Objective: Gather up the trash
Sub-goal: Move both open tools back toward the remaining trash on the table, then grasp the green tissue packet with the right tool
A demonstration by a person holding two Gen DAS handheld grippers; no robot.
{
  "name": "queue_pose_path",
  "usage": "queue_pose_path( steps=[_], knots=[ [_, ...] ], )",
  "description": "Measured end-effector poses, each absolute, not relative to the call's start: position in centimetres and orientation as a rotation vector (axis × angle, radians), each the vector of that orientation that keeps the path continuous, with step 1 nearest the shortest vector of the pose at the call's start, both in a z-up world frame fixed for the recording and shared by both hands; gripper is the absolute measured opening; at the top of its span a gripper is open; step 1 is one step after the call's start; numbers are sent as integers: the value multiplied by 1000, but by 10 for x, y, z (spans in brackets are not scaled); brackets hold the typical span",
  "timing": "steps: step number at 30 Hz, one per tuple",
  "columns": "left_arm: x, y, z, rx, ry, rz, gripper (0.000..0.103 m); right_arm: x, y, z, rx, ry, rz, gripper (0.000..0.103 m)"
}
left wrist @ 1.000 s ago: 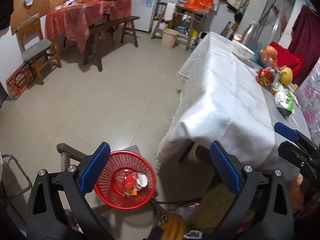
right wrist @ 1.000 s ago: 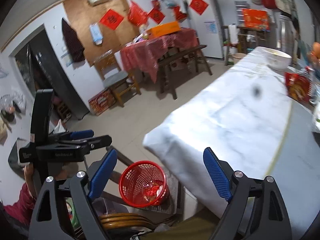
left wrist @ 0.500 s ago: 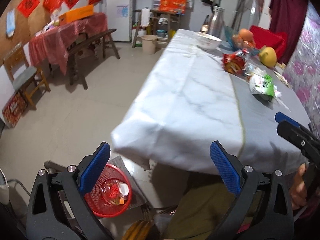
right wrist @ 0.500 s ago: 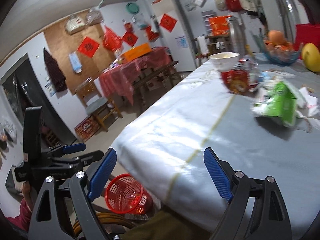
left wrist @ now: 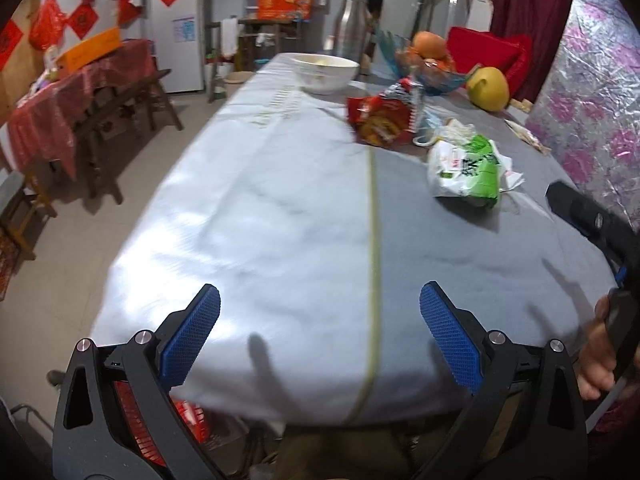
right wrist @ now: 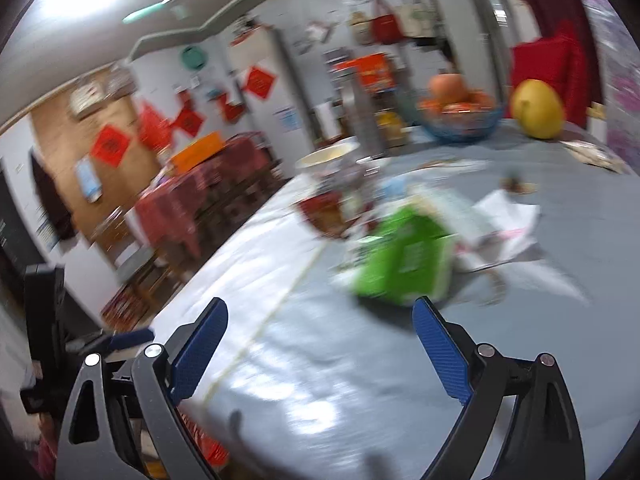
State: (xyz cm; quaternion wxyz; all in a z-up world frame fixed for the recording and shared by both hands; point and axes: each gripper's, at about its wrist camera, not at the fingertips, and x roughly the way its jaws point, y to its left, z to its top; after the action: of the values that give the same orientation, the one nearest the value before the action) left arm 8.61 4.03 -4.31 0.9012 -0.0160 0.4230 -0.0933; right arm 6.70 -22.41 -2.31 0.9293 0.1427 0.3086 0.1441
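In the left wrist view the red basket (left wrist: 132, 420) shows at the lower left of the frame, below the near edge of the surface (left wrist: 280, 208) and mostly hidden behind the gripper's own finger. The left gripper (left wrist: 320, 328) fills the bottom of the frame, spread wide with nothing between its blue pads, hanging over the near edge of the cloth. From it the trash lies up and to the right: the red snack wrapper (left wrist: 380, 120) in the upper centre, and nearer, in the right centre, the green-and-white bag (left wrist: 466, 172) with crumpled white paper (left wrist: 510, 174) just beside it. A white bowl (left wrist: 326, 72), a blue fruit bowl (left wrist: 436, 76) and a yellow fruit (left wrist: 488, 88) stand further back along the top; these look like keepers, not trash.

The right wrist view is blurred. The right gripper (right wrist: 320, 344) is also wide apart and holds nothing. The green-and-white bag (right wrist: 404, 260) sits in the centre right of the frame, just beyond the right-hand finger tip and slightly right of the gripper's line. Its long axis appears to run from lower left to upper right, though blur makes that uncertain.

By my reading the right gripper is the nearer one, and the coming reach turns on a small shift to the right to bring the bag between the pads.
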Motion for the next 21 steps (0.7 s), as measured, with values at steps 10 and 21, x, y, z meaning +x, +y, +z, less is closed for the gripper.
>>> queue_pose_path(
  steps=[10, 21],
  knots=[
    [102, 18, -65, -29, 907, -225, 96, 92, -254, -49, 340, 709, 208, 92],
    [108, 40, -70, -77, 912, -210, 96, 149, -211, -63, 240, 809, 215, 97]
  ],
)
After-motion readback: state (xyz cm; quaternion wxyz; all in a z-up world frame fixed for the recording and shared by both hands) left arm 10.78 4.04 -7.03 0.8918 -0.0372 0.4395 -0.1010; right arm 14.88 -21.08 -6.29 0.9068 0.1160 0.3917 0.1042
